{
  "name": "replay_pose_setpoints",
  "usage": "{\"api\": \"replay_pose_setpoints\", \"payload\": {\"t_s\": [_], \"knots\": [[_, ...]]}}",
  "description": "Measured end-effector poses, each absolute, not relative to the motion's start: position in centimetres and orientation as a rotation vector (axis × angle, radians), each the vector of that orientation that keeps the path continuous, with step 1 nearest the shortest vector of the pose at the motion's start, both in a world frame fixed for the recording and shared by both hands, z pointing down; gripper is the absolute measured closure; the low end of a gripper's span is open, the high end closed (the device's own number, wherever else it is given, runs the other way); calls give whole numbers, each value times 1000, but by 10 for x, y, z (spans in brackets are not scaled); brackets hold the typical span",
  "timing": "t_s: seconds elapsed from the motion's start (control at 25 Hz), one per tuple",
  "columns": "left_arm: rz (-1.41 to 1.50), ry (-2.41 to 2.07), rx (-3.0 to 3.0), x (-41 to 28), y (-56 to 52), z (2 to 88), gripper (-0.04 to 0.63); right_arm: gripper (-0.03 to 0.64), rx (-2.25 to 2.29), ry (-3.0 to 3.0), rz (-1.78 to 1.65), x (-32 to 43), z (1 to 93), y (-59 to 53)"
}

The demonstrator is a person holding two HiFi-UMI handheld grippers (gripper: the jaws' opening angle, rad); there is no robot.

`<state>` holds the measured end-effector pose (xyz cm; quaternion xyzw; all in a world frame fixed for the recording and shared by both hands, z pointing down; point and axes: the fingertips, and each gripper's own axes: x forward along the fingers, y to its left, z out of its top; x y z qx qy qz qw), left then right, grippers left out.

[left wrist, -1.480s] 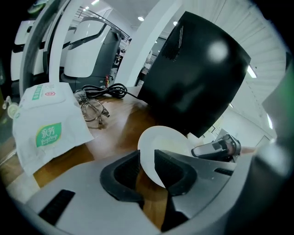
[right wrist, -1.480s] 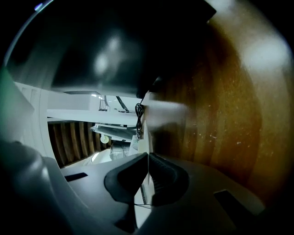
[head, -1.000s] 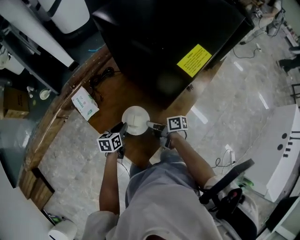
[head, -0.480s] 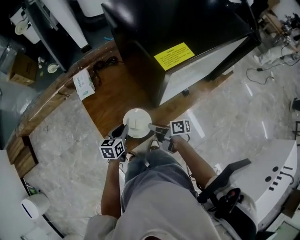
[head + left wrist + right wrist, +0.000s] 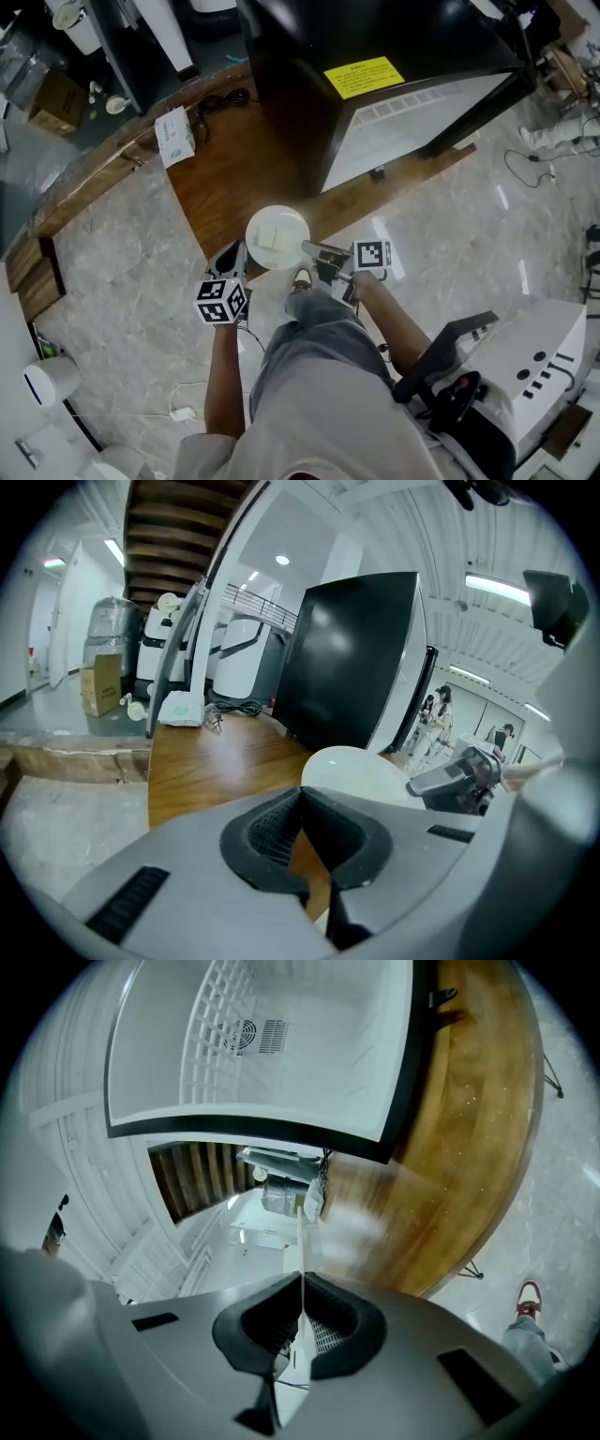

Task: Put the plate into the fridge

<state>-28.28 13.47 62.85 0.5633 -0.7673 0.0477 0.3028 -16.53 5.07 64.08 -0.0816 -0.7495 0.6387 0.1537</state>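
by 1 open fridge (image 5: 375, 37) — r gripper (image 5: 307, 247) clamps 1 plate (image 5: 277, 236), l gripper (image 5: 232, 253) closed, empty.

Even, bright indoor light puts glare streaks on the polished floor (image 5: 450, 234) and the fridge (image 5: 394, 112) glows white inside its dark shell, while both gripper views bend strongly, blacken at the corners, blur up close, and ceiling strips (image 5: 497, 585) flare.

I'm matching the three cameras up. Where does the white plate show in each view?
Head view: plate at centre.
Left gripper view: plate right of centre, below the fridge.
Right gripper view: plate edge-on, a thin white line at lower centre.
Shared landmark: the black fridge, in all three.
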Motion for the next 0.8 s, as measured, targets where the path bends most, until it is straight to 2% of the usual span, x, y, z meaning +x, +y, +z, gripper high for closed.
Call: {"api": "replay_pose_setpoints", "payload": {"t_s": [0.32, 0.8], "knots": [[11, -2071, 1536, -154, 163, 600, 577, 595, -339, -2314, 1762, -56, 574, 53], [140, -2108, 1674, 13, 71, 527, 577, 595, -221, -2470, 1707, 94, 474, -6]]}}
